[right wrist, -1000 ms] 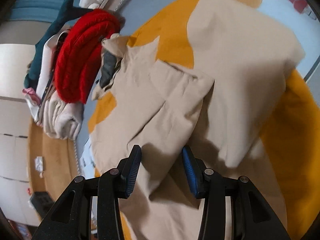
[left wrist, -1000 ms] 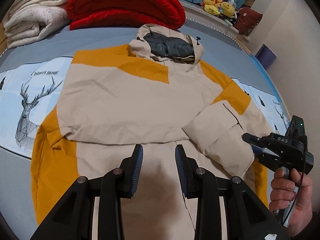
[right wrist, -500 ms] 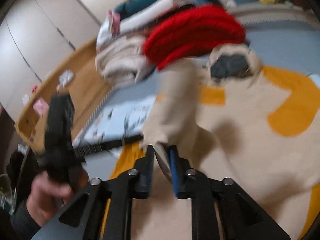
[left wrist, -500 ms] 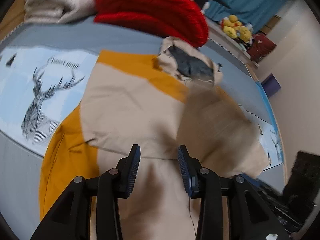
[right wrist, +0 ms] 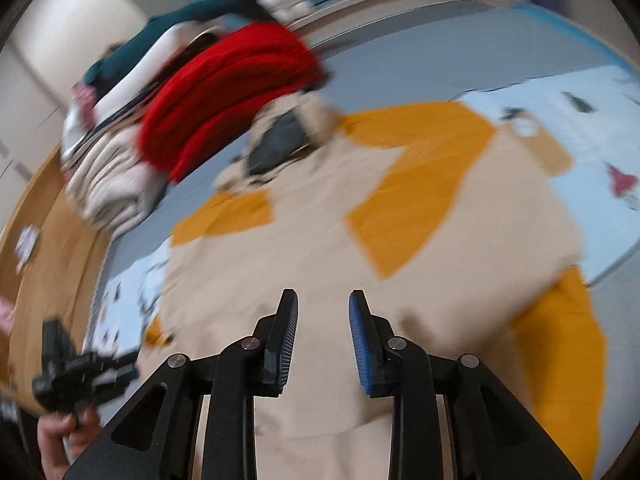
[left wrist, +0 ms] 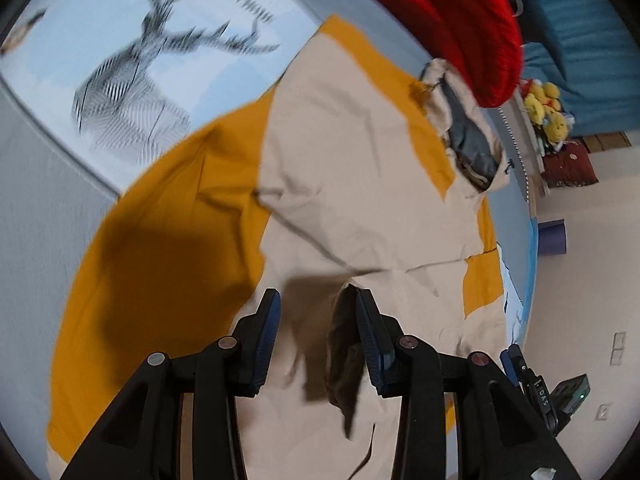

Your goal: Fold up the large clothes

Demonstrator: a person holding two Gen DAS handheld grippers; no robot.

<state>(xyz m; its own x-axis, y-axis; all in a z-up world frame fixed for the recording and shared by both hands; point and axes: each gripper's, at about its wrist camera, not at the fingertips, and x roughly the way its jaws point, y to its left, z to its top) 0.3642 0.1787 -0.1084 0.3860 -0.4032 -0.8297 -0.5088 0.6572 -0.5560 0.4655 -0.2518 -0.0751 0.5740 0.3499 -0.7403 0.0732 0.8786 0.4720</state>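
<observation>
A large beige and orange hooded jacket [left wrist: 360,216] lies spread on the bed, hood [left wrist: 472,152] at the far end; it also fills the right wrist view [right wrist: 320,240]. My left gripper [left wrist: 316,308] is open just above the jacket's lower middle, with a raised flap of beige cloth [left wrist: 344,360] against its right finger. My right gripper [right wrist: 323,304] is open and empty above the jacket's lower part. The left gripper shows in the right wrist view [right wrist: 80,372], held at the bed's left side.
A folded red blanket [left wrist: 452,20] and cream blankets [right wrist: 108,188] are stacked past the hood. The bedsheet has a deer print [left wrist: 132,80]. Yellow plush toys [left wrist: 548,112] sit on a ledge beyond the bed. A wooden floor [right wrist: 44,240] lies left.
My right gripper, shut on a jacket sleeve half a second ago, has opened and let it go onto the jacket. My left gripper has swung left over the orange side.
</observation>
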